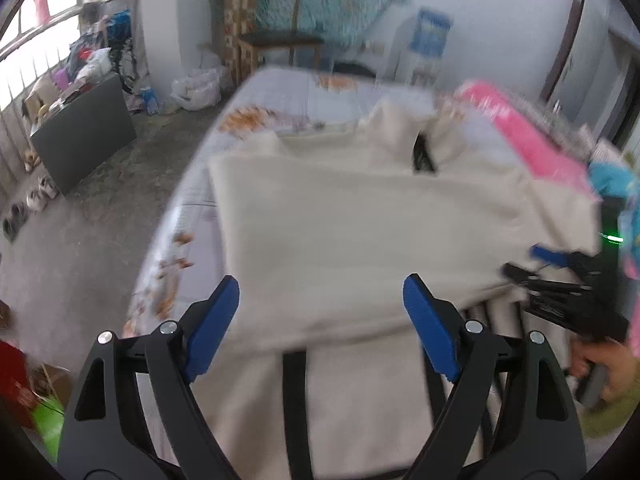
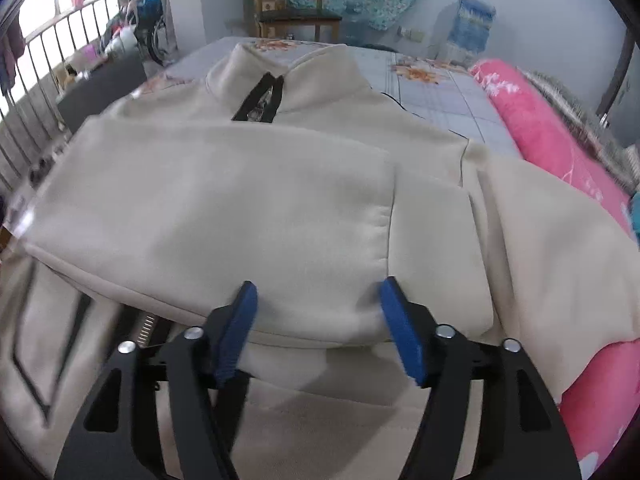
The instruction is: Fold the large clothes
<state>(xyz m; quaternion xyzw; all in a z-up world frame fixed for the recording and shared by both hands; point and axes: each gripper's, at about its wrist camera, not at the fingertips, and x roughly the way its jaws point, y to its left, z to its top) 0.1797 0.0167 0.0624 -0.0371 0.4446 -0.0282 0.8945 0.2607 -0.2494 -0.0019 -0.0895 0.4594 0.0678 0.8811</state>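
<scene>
Both grippers tilt down over cream zip-up jacket [image 2: 248, 200], folded on the bed [image 2: 436, 92]. Left gripper [image 1: 320, 320] jaws wide apart, holding nothing. Right gripper [image 2: 316, 320] jaws parted, pads clear of fabric. Pink quilt [image 2: 552, 140] along the bed's right side; wooden chair [image 2: 296, 4] beyond.

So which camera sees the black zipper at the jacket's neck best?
The right wrist view. There the zipper sits sharp below the collar of the cream jacket, running down until a folded layer covers it. The left wrist view shows it only small and blurred, far across the bed.
</scene>
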